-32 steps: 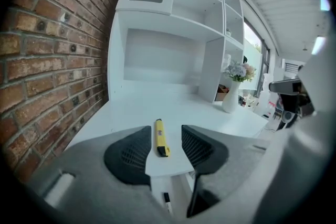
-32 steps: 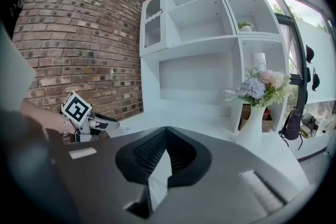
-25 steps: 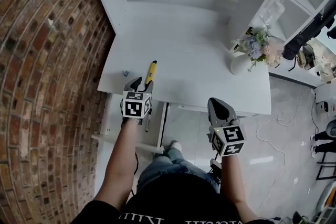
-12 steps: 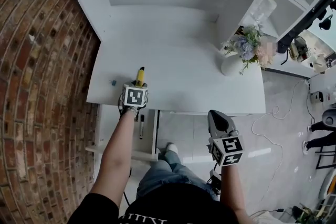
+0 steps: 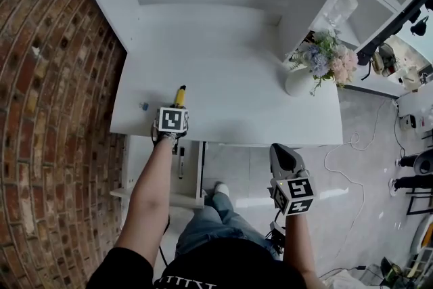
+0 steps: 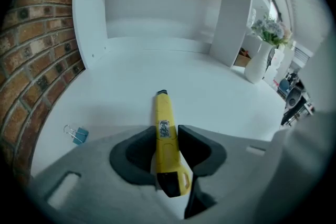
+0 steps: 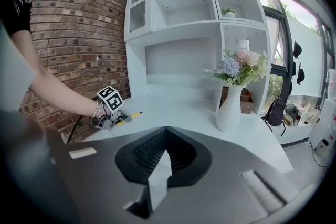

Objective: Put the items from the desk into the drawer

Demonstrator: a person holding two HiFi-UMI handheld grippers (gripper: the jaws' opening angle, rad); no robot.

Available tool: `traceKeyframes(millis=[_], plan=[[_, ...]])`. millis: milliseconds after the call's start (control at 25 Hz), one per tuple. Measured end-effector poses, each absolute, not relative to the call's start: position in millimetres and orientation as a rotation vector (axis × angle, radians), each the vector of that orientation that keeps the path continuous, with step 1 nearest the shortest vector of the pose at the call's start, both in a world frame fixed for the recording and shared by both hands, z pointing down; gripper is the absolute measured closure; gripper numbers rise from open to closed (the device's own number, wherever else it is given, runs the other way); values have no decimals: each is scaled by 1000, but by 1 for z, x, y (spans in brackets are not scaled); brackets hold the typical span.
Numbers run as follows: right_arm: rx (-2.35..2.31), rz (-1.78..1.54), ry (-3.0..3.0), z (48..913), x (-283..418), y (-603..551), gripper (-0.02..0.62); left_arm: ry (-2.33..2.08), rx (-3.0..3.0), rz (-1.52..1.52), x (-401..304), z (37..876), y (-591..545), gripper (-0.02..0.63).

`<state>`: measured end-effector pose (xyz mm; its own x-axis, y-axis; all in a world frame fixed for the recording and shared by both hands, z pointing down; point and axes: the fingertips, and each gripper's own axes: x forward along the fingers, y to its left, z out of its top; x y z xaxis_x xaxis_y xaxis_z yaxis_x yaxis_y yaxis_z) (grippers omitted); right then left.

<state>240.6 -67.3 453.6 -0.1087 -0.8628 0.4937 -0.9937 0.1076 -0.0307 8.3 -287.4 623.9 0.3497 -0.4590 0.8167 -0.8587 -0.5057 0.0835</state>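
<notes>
seemingly smooth white desk [image 5: 230,98], brick wall [image 5: 47,112]

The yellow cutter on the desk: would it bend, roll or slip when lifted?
Likely stiff: the yellow cutter looks like a hard plastic body. Probably won't roll, since it lies flat-sided on the desk. Its smooth shell might slip in the left gripper, whose jaws have just been closing around it.

Head view steeply overhead; both gripper views low across the shared desk [image 5: 237,98].
</notes>
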Motion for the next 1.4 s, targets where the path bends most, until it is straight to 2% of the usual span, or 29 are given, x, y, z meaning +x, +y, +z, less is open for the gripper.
traceKeyframes(millis=[200,440,1080,1400], plan=[[1803,501,-2065,450,232,-71,588,-1140,2105,1000,4,618,-281,480],[1785,481,-2105,444,219,-77,589,-1190,2180,815,-10,581,-269,480],[1684,319,-2302,398,175,-101,588,-1542,2465,256,-76,390,-205,480],[1663,287,-2389,380,173,-105,589,-1713,2576,77,-107,333,-149,480]])
